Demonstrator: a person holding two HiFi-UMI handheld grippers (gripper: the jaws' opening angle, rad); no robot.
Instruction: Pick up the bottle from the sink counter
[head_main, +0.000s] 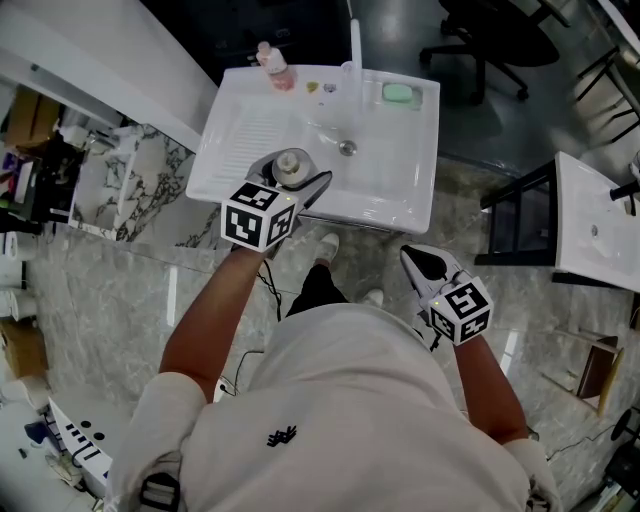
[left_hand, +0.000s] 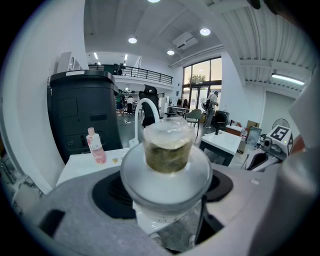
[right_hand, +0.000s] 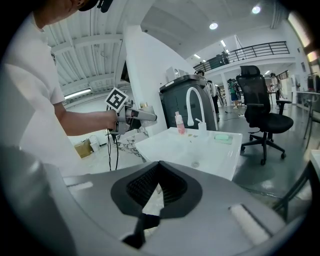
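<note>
Slippage is the main hazard: the left gripper (head_main: 288, 182) pinches the bottle (left_hand: 168, 150) across its wide rounded body at the front edge of the sink counter (head_main: 400, 195), apparently lifted clear, and that smooth curve could slide off the pads and drop. The right gripper (right_hand: 150, 200), jaws pressed together and empty, hangs well apart, too far to catch it

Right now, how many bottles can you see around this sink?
2. A clear bottle is gripped in the left claw, at the near left of the sink counter. A pink bottle stands at its back left corner. More could be hidden.
</note>
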